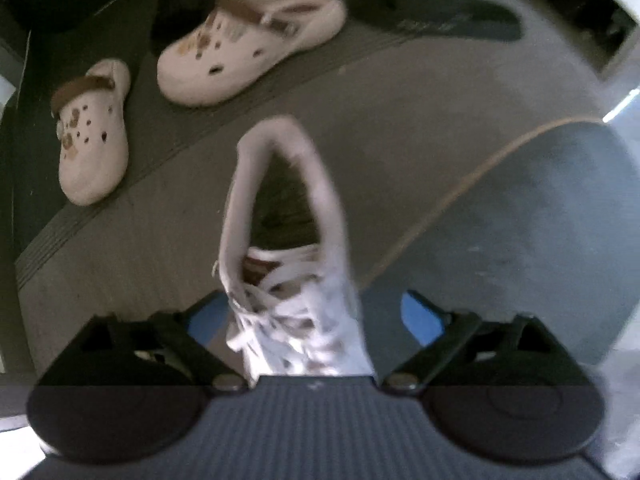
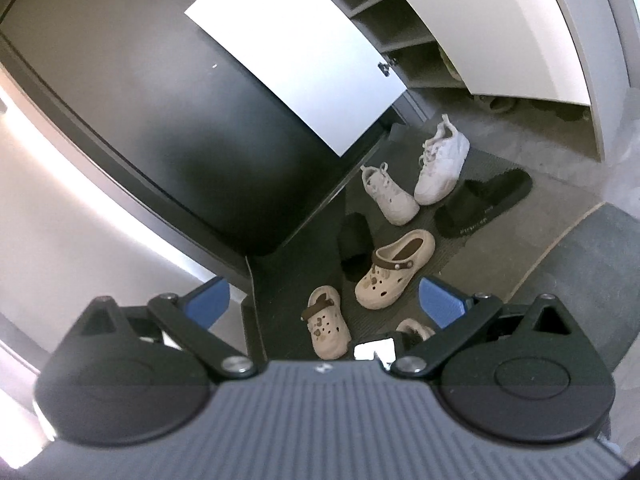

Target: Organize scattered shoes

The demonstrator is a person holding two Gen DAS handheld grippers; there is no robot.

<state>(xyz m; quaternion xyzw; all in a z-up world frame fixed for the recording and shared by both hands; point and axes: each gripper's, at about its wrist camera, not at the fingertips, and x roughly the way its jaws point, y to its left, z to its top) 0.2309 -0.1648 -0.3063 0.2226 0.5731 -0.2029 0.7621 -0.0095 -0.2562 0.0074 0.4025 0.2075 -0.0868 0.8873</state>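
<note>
- While I look down the left tool point(image 1: 294, 312), a white lace-up sneaker of canvas-like cloth point(image 1: 288, 240) runs straight away from the camera at lower centre of the frame: laces near the tool, heel collar toward mid-frame.
- Its long axis lies along the tool's own line, between the two blue pads. The left pad touches the laced side, but the right pad stands clear, so I judge the jaws spread and not clamping. Blur keeps me from telling whether the shoe rests on the floor mat or hangs.
- From the right tool point(image 2: 324, 300), jaws wide apart with nothing between them, the shoes sit further off. My left hand is plainly nearer this sneaker.
- A pair of cream foam clogs with brown straps point(image 2: 394, 268) lies at centre of the right view, toes pointing different ways.
- Two white chunky trainers point(image 2: 442, 168) sit above them, toes touching.
- A black fuzzy slide point(image 2: 484, 204) lies right of those. An open cupboard with bare shelves point(image 2: 380, 16) is in the upper right.
</note>
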